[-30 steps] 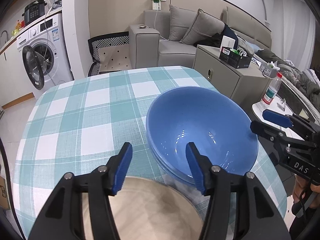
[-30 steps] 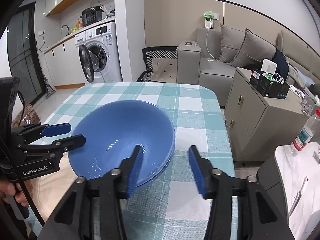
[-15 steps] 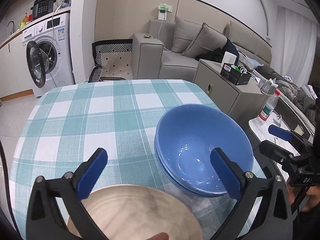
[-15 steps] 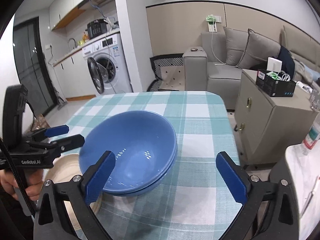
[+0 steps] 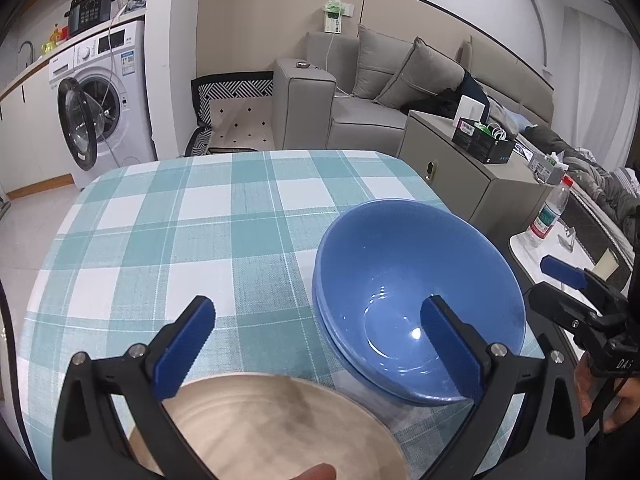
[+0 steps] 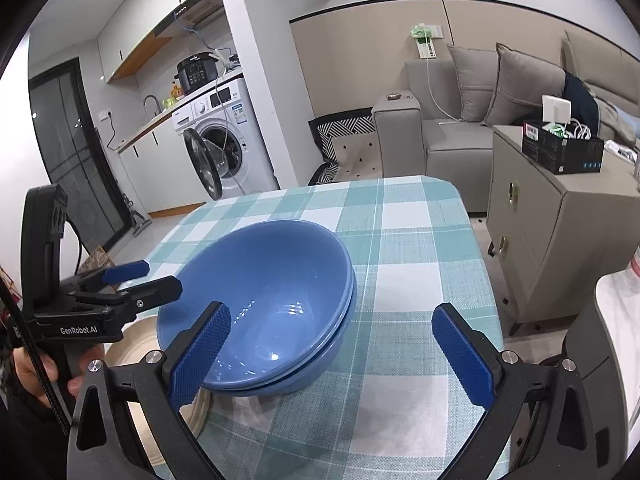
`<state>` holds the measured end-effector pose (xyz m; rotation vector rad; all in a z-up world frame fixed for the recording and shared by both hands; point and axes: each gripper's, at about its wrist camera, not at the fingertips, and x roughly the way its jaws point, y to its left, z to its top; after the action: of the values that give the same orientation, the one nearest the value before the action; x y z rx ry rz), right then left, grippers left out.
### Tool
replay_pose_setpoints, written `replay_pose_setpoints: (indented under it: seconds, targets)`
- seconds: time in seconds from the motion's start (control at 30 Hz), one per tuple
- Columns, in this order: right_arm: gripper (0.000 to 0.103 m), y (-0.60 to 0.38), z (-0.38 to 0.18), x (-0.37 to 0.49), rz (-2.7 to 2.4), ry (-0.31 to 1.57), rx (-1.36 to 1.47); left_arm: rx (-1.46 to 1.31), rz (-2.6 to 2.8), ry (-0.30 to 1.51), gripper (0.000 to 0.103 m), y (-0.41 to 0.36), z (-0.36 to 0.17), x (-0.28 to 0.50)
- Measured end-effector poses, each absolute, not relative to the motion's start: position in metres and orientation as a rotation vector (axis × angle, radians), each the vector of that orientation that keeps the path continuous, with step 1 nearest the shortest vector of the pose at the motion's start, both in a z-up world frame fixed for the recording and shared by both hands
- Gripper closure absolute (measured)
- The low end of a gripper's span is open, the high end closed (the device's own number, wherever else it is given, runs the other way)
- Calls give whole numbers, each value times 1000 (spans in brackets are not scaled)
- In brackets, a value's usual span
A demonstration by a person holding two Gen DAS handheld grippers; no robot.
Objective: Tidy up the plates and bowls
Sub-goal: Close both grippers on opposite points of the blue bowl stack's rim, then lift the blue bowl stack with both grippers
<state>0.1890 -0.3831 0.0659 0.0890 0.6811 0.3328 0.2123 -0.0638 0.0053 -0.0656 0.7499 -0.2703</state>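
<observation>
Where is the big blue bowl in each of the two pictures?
Left wrist view: the blue bowl sits right of centre, partly behind the left claw's right finger.
Right wrist view: the blue bowl sits left of centre, behind the right claw's left finger.
Shared landmark: the washing machine with its open door, at the back left in both.

glossy blue bowls, woven checked tablecloth
</observation>
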Motion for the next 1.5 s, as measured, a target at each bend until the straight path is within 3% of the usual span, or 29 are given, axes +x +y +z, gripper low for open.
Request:
replay_pose_setpoints:
  seconds: [0.6,0.73,0.8,0.87,1.17,1.5]
  targets:
    - [1,-380,32,210,391,768,236,-127,-281,797,0,-68,-13,225]
    - [17,-379,27,212,418,786,261,-137,-278,808,2,-69,-16,228]
    - [20,-377,26,212,430,793,262,-140,-277,823,8,-70,-18,230]
    - [26,-374,26,211,451,795,258,-149,-298,851,25,-70,-21,233]
    - [37,-370,33,204,460,766,233,-131,-345,865,53,-80,-25,228]
    - [49,-372,33,205,425,762,213,-77,-329,863,60,-87,-22,225]
